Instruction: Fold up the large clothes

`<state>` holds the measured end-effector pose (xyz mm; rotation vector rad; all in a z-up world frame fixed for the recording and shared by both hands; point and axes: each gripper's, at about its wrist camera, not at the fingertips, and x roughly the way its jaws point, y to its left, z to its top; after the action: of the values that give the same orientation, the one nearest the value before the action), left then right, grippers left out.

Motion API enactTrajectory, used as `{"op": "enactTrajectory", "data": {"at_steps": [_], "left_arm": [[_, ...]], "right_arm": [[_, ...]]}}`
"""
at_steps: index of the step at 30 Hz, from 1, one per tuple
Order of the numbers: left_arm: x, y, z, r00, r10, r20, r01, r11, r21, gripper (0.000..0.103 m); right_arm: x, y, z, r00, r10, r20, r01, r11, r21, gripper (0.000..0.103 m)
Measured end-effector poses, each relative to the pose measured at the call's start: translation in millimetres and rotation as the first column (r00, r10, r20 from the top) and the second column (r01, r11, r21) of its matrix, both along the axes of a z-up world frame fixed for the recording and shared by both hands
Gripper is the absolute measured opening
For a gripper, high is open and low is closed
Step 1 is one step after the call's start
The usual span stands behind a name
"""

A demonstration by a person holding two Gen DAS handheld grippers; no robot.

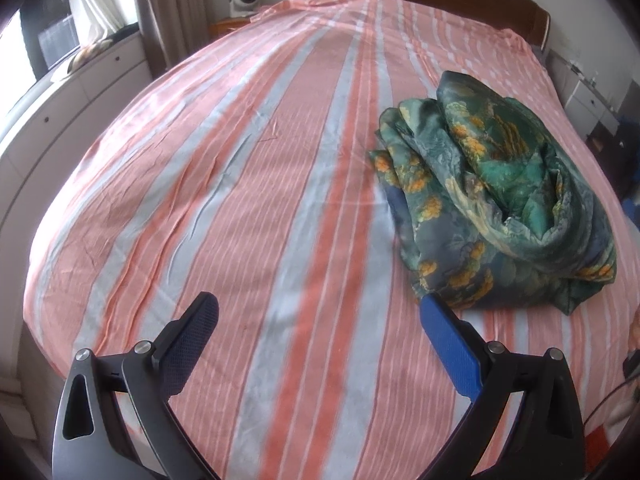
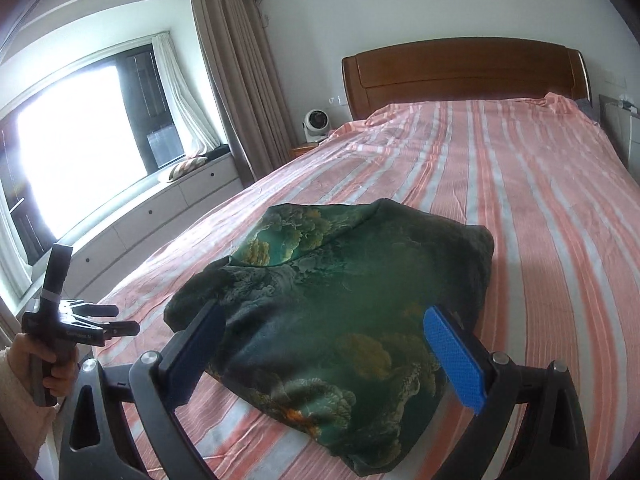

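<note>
Both tongs spread wide, holding nothing, over the striped bed [image 1: 248, 184].
My left tongs [image 1: 318, 316] hover with the bunched green floral garment [image 1: 492, 196] ahead to their right; my right tongs [image 2: 324, 330] have it directly ahead.

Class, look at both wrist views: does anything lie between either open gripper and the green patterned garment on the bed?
Nothing visible does. The right gripper is open with the green garment directly ahead between its fingers. The left gripper is open over bare striped bedsheet; only sheet separates it from the garment to its right.
</note>
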<state>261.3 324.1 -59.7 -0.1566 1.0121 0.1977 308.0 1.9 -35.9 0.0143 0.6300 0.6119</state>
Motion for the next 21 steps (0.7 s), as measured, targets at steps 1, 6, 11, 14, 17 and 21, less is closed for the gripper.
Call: {"op": "enactTrajectory", "data": {"at_steps": [1,6,11,14,17,21], "left_arm": [[2,-2,-2,1.000,-0.003,-0.005,0.003,1.000,0.001,0.101],[11,-10,-10,1.000,-0.023,-0.020,0.023,1.000,-0.015,0.101],[24,-7,-10,1.000,-0.021,-0.010,0.020,0.999,-0.030,0.101],[34,-3,-14,1.000,-0.020,-0.002,0.020,0.999,-0.043,0.101],[45,3,-20,1.000,-0.022,0.007,0.023,0.997,-0.070,0.101],[63,18,-30,1.000,-0.022,0.023,0.025,0.988,-0.153,0.101]], "right_arm": [[3,-1,0,1.000,0.000,0.000,0.000,1.000,-0.006,0.099],[28,3,12,0.999,0.013,0.031,-0.010,0.997,-0.074,0.099],[63,18,8,0.999,0.040,-0.014,-0.042,0.990,-0.136,0.099],[82,39,-7,0.992,0.091,-0.090,-0.100,0.990,-0.104,0.099],[88,68,-22,0.982,0.147,-0.118,-0.159,0.982,-0.100,0.099],[87,115,-55,0.968,0.194,-0.159,-0.231,0.935,-0.268,0.100]]}}
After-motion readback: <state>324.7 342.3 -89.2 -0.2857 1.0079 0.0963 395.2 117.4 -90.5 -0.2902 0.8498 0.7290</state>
